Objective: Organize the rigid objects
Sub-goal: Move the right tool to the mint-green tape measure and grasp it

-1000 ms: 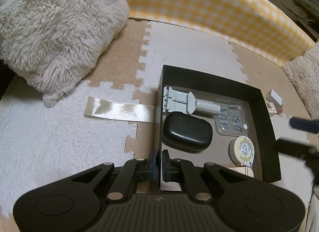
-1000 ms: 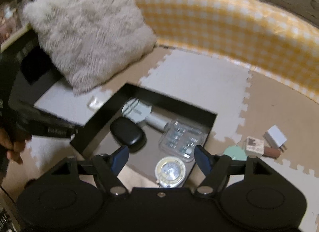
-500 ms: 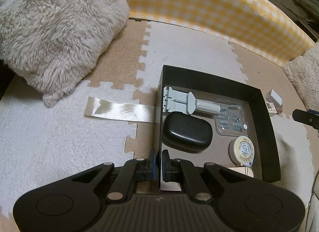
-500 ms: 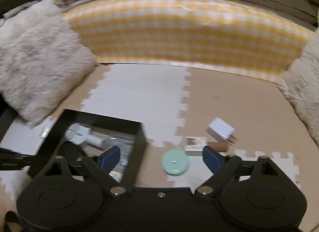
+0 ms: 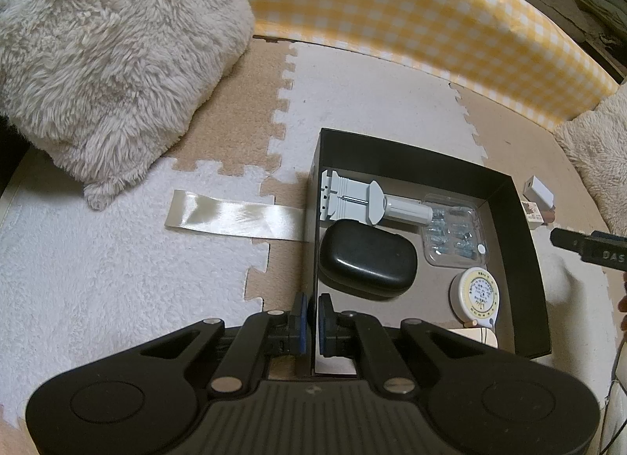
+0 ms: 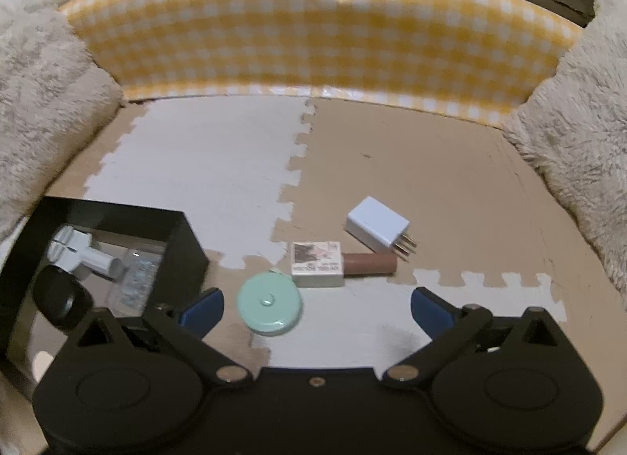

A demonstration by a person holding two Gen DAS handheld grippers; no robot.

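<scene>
- Left gripper clamped on near-left wall of the black box, one blue pad on each side of the wall.
- Box sits on the foam mat, holding a grey plastic tool along the far wall, a black oval case at the left wall, a clear blister pack right of the tool, and a yellow-faced tape measure toward the near-right corner.
- Satin ribbon strip lies flat on the mat, its end touching the box's left wall from outside.
- Right gripper jaws have just been opening, now spread wide, nothing gripped.
- Mint round tape measure lies on the mat between the right gripper's fingers, nearer the left finger, not touched.
- Just beyond it: small white printed box, with a brown cylinder touching its right end.
- White charger plug just past the cylinder, prongs pointing right.
- All three lie right of the black box, outside it.
- Yellow checked cushion wall along the mat's far edge; fluffy pillow at the far-left corner.
</scene>
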